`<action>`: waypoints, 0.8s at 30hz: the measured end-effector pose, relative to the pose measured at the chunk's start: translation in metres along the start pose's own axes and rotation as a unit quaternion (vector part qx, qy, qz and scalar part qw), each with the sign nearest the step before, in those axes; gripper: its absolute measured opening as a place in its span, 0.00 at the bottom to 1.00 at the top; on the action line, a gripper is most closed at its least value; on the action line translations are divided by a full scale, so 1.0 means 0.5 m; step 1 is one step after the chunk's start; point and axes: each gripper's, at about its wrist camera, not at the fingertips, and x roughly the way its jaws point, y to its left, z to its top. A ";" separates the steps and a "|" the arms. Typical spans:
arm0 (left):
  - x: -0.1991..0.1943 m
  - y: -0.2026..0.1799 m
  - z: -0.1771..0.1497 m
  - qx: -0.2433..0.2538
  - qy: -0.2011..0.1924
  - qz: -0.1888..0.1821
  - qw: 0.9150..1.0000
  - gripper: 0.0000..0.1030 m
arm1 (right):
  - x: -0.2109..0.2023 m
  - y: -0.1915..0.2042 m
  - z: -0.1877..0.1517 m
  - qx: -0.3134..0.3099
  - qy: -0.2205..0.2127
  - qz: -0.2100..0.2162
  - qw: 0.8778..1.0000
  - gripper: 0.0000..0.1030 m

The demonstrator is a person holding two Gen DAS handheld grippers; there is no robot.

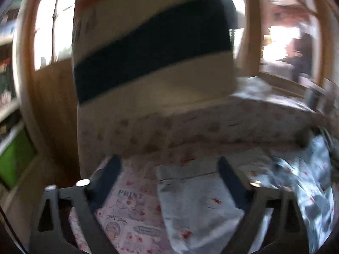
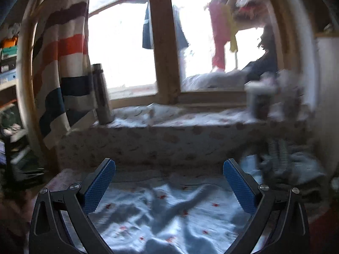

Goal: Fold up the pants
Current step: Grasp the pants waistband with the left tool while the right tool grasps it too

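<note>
The pants (image 1: 197, 207) are pale blue with small red marks. They lie rumpled on a bed with a pink printed sheet (image 1: 129, 218). In the left wrist view one end of them lies between the fingers of my left gripper (image 1: 169, 169), which is open and empty above it. In the right wrist view the pants (image 2: 167, 218) spread in creases under my right gripper (image 2: 169, 173), which is also open and empty just above the cloth. Both views are blurred.
A padded ledge (image 2: 173, 139) with a spotted cover runs behind the bed under a wooden window (image 2: 165, 42). A striped curtain (image 2: 61, 67) hangs at the left. A metal flask (image 2: 102, 93) and a cup (image 2: 259, 99) stand on the ledge. Grey clothes (image 2: 292, 169) lie at the right.
</note>
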 end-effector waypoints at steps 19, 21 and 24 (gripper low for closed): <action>0.301 0.061 -0.038 -0.089 0.223 -0.068 0.968 0.37 | 0.484 0.057 -0.077 -0.080 0.253 0.011 0.964 0.51; 0.307 0.051 -0.038 -0.079 0.219 -0.070 0.970 0.37 | 0.508 0.056 -0.088 -0.088 0.267 0.015 0.960 0.51; 0.309 0.046 -0.032 -0.075 0.218 -0.052 0.972 0.39 | 0.541 0.046 -0.098 -0.076 0.276 0.005 0.958 0.57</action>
